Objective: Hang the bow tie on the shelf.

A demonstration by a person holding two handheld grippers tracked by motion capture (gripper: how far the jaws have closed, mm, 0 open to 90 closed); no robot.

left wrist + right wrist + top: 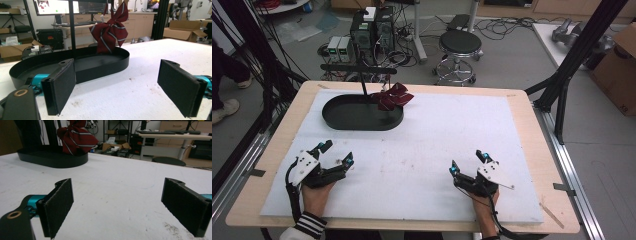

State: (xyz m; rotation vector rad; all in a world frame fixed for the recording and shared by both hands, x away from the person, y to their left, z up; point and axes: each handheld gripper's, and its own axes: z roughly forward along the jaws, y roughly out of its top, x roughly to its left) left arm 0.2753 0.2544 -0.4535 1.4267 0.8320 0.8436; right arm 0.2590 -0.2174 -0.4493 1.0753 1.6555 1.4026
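Note:
A dark red striped bow tie (393, 96) hangs from a black stand (361, 75) that rises out of a black oval tray (343, 116) at the back left of the white mat. The left gripper view has the bow tie (110, 31) above the tray's (105, 66) right end. In the right gripper view the bow tie (76, 137) and tray (52, 160) sit far off at upper left. My left gripper (337, 153) rests open near the mat's front left, nothing between its pads (61, 87). My right gripper (468, 162) rests open at front right, its pads (58, 205) bare.
The white mat (422, 145) covers most of a wooden table (532, 135). Behind the table stand a black stool (459, 47), computer boxes (372, 30) and cables. A black frame post (577, 55) rises at the right, with a cardboard box (619, 70) beyond.

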